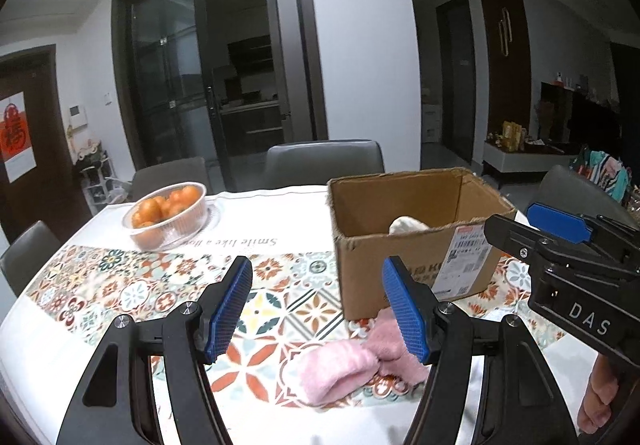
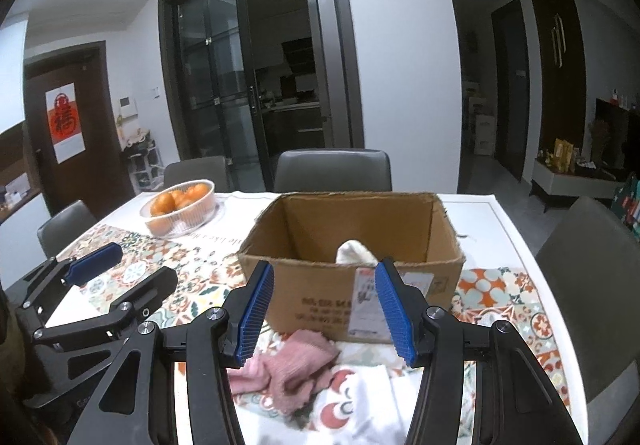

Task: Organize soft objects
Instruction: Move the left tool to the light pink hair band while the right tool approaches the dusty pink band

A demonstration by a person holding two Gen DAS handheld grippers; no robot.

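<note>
We hold both hand-held grippers [image 1: 316, 309] [image 2: 324, 311] wide and empty. Next we grab the pink sock [image 1: 344, 369] for the cardboard box [image 2: 320, 297].

Most of the white soft thing [image 2: 354, 252] behind the cardboard box [image 2: 320, 297] wall, shipping label print illegible.

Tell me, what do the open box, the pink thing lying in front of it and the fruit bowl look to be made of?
Box: plain brown corrugated cardboard, matte, with ragged cut top edges and a stuck-on printed label.
Pink thing: soft fuzzy fabric, probably knit or fleece; it lies limp and rumpled.
Fruit bowl: clear ribbed plastic by the look, possibly glass; the orange fruit shows through its wall.
</note>
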